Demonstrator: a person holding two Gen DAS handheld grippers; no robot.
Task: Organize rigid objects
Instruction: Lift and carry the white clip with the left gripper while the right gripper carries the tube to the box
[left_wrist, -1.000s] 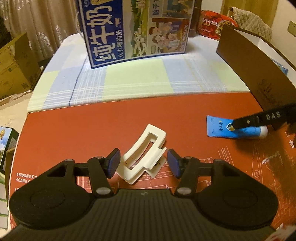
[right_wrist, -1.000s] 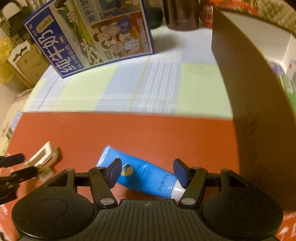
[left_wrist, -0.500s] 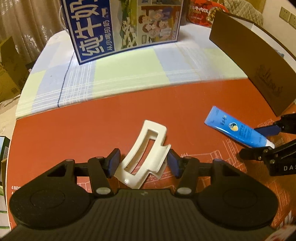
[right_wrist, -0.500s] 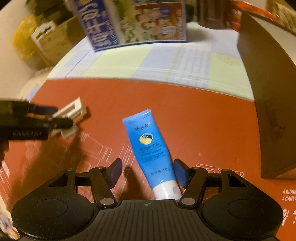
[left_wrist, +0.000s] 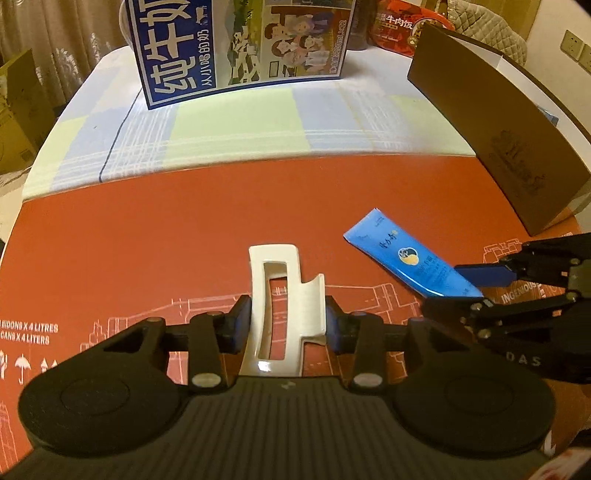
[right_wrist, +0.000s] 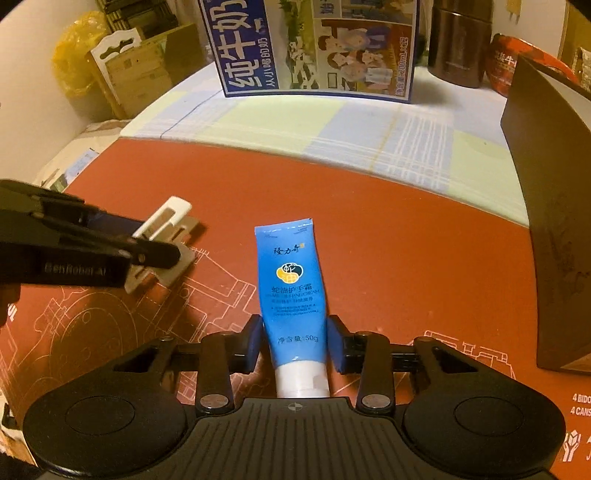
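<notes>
A white hair claw clip (left_wrist: 295, 302) lies on the red cardboard sheet (left_wrist: 147, 240), lengthwise between the fingers of my left gripper (left_wrist: 288, 325). Its jaws are closing and both blue pads touch the clip's sides. To its right lies a blue hand cream tube (left_wrist: 399, 258) with a white cap; my right gripper (left_wrist: 469, 291) reaches onto its cap end. In the right wrist view the tube (right_wrist: 290, 266) runs straight out from my right gripper (right_wrist: 295, 339), whose closing pads press its lower body. My left gripper (right_wrist: 147, 238) is at the left on the clip (right_wrist: 173, 210).
A blue milk carton box (left_wrist: 240, 44) stands at the back on a checked tablecloth (left_wrist: 240, 129). A tall brown box (left_wrist: 498, 129) stands along the right side. A dark canister (right_wrist: 461, 44) and a red food tub (left_wrist: 402, 26) sit behind. Cardboard boxes (right_wrist: 147, 66) stand beyond the table's left edge.
Both grippers' jaws have narrowed from wide apart onto their objects. The clip now lies straight between the left pads. The right gripper swung round to line up with the tube.
</notes>
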